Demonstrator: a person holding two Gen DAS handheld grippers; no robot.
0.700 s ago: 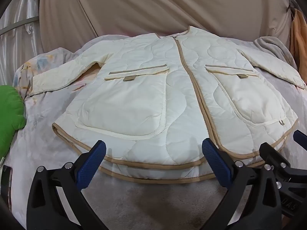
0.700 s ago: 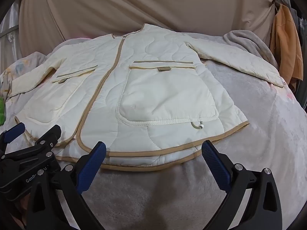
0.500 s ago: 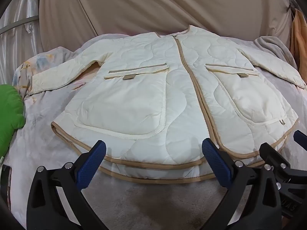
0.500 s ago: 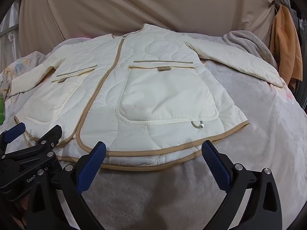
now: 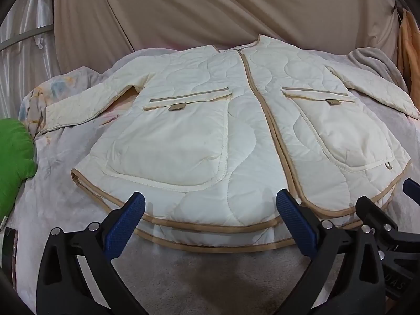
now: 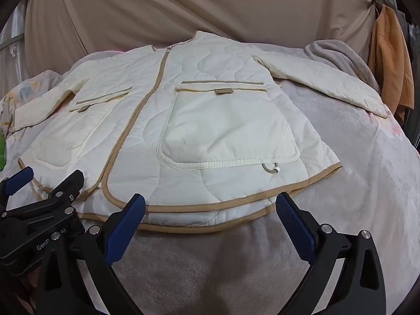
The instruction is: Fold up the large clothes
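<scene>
**Camera set-up: two wrist fisheyes, near hem edge**

Left wrist view: looks forward and down between its own spread fingers (image 5: pixel 126 223) from just short of the jacket (image 5: pixel 199 120) hem, facing the collar and the beige curtain (image 5: pixel 210 13) behind. The right gripper (image 5: pixel 380 210) shows at its right edge.

Right wrist view: same heading, set further right; the left gripper (image 6: pixel 47 183) shows at its left edge.

Shared: the whole jacket (image 6: pixel 223 120), the grey blanket (image 6: pixel 341 183), the curtain.
</scene>
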